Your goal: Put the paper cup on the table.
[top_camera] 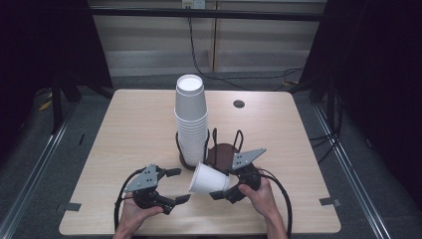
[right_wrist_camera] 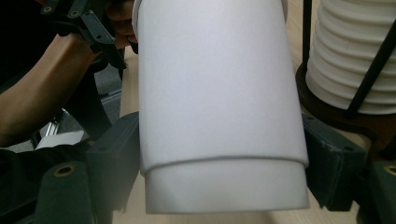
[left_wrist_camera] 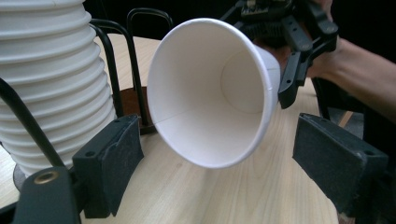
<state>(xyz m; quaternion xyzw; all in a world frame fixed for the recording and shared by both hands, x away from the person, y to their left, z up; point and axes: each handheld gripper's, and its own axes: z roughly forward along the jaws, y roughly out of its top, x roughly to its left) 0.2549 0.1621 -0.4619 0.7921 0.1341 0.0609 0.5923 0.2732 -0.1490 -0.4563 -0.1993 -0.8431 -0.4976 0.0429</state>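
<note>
— What sits on the desk (top_camera: 139, 124)?
— A tall cup stack (top_camera: 190, 119) in a wire holder (top_camera: 219, 149).
— And the single cup (top_camera: 209, 180)?
— Just in front of the stack, on its side, clamped in the right gripper (top_camera: 222, 189) jaws.
— The left gripper (top_camera: 176, 185)?
— Beside the cup's mouth, jaws spread wide, holding nothing.

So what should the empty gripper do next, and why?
Probably slide the left gripper forward around the cup's rim. The right gripper holds the white cup sideways by its base, mouth facing the left one, whose jaws are open and hold nothing.
</note>
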